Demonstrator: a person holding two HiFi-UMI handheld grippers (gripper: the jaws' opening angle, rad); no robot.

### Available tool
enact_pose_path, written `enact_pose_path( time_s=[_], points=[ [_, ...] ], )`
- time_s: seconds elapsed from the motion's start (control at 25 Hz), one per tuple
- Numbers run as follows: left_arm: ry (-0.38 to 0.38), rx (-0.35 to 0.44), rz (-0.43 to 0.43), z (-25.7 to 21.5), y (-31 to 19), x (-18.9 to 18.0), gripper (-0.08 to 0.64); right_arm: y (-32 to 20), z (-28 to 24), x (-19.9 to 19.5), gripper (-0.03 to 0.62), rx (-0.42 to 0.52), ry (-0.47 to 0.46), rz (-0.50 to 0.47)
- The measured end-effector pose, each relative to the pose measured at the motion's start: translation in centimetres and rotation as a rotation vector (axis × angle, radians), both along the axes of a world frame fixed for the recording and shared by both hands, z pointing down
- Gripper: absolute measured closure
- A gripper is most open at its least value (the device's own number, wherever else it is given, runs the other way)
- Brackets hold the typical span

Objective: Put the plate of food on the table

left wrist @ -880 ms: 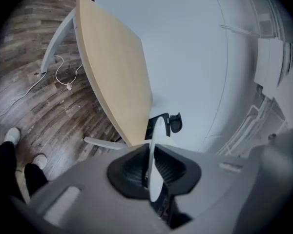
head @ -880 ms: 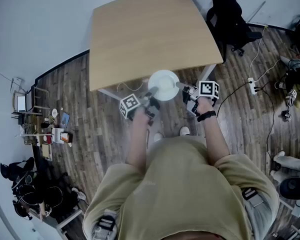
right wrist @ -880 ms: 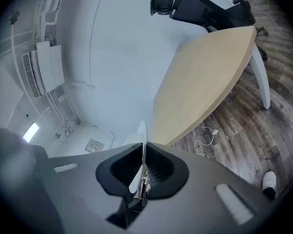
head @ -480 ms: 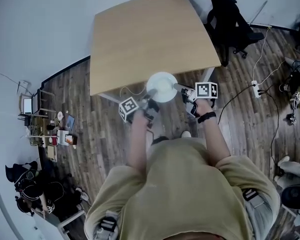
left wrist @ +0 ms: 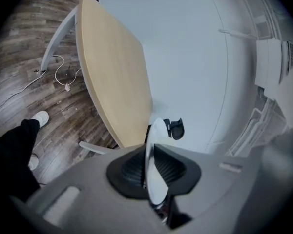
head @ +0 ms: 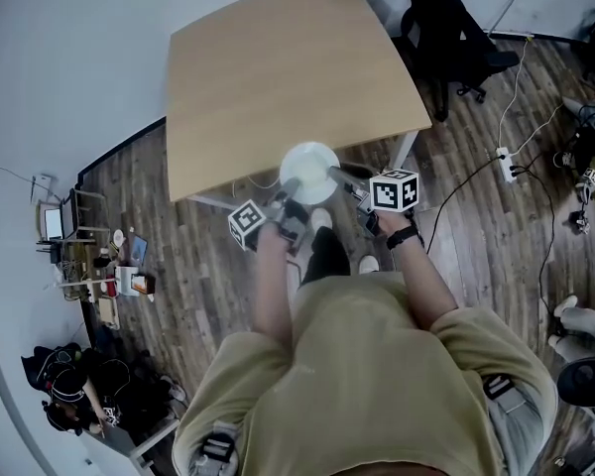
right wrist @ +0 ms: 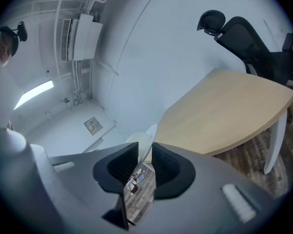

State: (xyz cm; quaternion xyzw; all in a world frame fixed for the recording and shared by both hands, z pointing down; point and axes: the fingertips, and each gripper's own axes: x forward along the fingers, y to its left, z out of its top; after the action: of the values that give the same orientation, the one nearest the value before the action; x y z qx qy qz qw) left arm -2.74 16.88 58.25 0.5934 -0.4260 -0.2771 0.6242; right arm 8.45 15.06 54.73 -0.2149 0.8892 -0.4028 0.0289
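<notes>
Item: white plate (head: 309,172), carried level in the air over the near edge of the table (head: 278,67); no food can be made out on it.
Left gripper (head: 288,197): jaws clamped on the plate's near-left rim, which runs edge-on between the ribbed pads.
Right gripper (head: 341,175): jaws closed on the opposite rim, with the thin edge caught between its pads.
Reason for hold: two grips on opposing rims likely keep the plate flat, so nothing slides off on the way in.
Step, as judged: approach; the plate is not yet set down.
Surface: pale wood tabletop on white legs, bare, with ample room for the plate.
Floor (head: 178,256): dark wood planks, a white cable trailing under the table.
Room: plain pale wall (head: 59,58) behind the table; black office chair (head: 446,28) at its far right corner; power strip (head: 503,163) on the floor to the right.
</notes>
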Motion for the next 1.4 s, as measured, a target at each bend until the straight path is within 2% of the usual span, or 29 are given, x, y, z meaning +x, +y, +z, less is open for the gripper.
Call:
enact_pose_path(
  time_s=[0.24, 0.32, 0.48, 0.68, 0.84, 1.04, 1.28, 1.4],
  points=[
    [-0.059, -0.016, 0.052, 1.1, -5.7, 1.2, 0.54, -5.4, 2.2, 1.1, 0.517, -0.031, 0.037, 0.051],
    [-0.091, -0.034, 0.072, 1.6, -7.7, 0.4, 0.537, -7.2, 2.6, 0.3, 0.505, -0.03, 0.078, 0.053],
    [-0.107, -0.03, 0.106, 1.3, -11.5, -0.7, 0.537, -10.7, 2.6, -0.9, 0.503, -0.027, 0.136, 0.063],
    [-0.131, 0.005, 0.127, 0.5, -16.8, -3.7, 0.537, -15.9, 2.4, -3.9, 0.512, -0.05, 0.155, 0.098],
    [-0.154, 0.003, 0.129, 0.7, -20.2, -6.7, 0.537, -19.7, 2.7, -7.0, 0.523, -0.076, 0.17, 0.118],
    [-0.203, 0.012, 0.159, 2.0, -23.3, -9.9, 0.531, -22.2, 4.6, -10.0, 0.52, -0.106, 0.196, 0.122],
    [-0.185, 0.017, 0.165, 4.3, -26.5, -10.9, 0.531, -25.5, 6.7, -11.0, 0.522, -0.139, 0.207, 0.115],
    [-0.216, 0.031, 0.165, 4.6, -29.3, -11.3, 0.531, -28.3, 7.3, -11.4, 0.522, -0.135, 0.203, 0.111]
  ],
)
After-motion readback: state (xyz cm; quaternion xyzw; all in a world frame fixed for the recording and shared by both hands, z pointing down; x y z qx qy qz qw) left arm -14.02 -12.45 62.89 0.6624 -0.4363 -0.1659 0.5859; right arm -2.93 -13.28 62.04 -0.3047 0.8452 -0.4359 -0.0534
